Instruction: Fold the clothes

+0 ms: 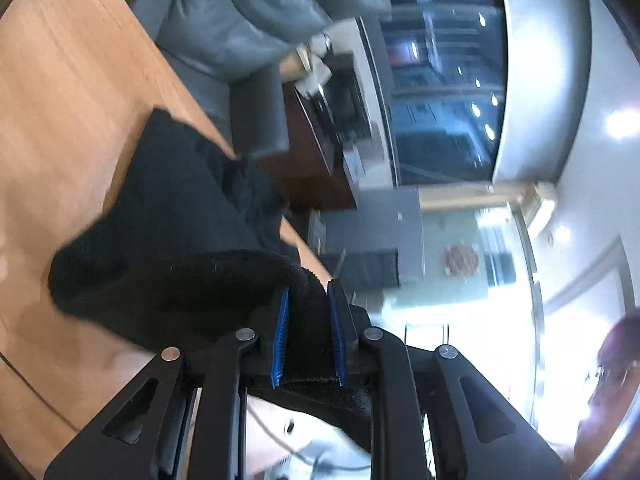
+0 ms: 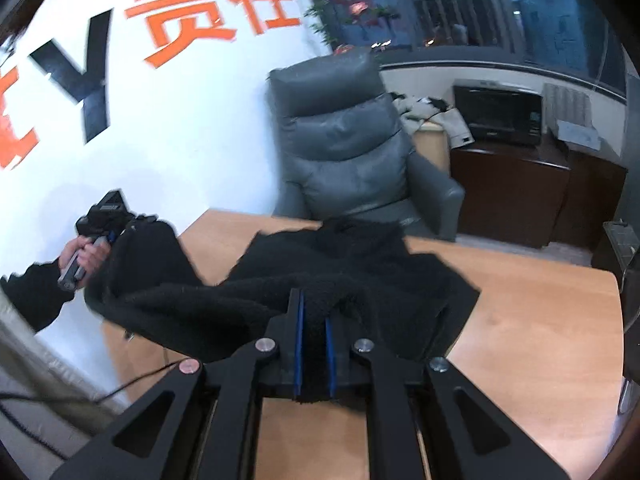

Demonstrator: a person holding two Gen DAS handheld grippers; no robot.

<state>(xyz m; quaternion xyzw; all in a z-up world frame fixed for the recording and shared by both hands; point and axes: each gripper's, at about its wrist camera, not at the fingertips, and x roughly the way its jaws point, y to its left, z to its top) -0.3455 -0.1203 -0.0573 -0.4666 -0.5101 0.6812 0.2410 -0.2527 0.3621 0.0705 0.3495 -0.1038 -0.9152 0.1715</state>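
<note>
A black fleece garment [image 2: 360,276] is held up over the wooden table [image 2: 540,320], its far part still resting on the tabletop. My right gripper [image 2: 314,304] is shut on a thick fold of its near edge. My left gripper [image 1: 308,292] is shut on another edge of the same garment [image 1: 180,220], and the view is rolled sideways. In the right wrist view the left gripper [image 2: 104,216] shows at the left, raised in a hand, with cloth hanging from it.
A grey leather armchair [image 2: 348,148] stands just behind the table's far edge. A dark wooden cabinet [image 2: 512,192] with a black microwave [image 2: 500,114] is at the back right. A white wall with orange lettering [image 2: 216,12] is on the left. A cable [image 2: 132,380] runs over the table's near left.
</note>
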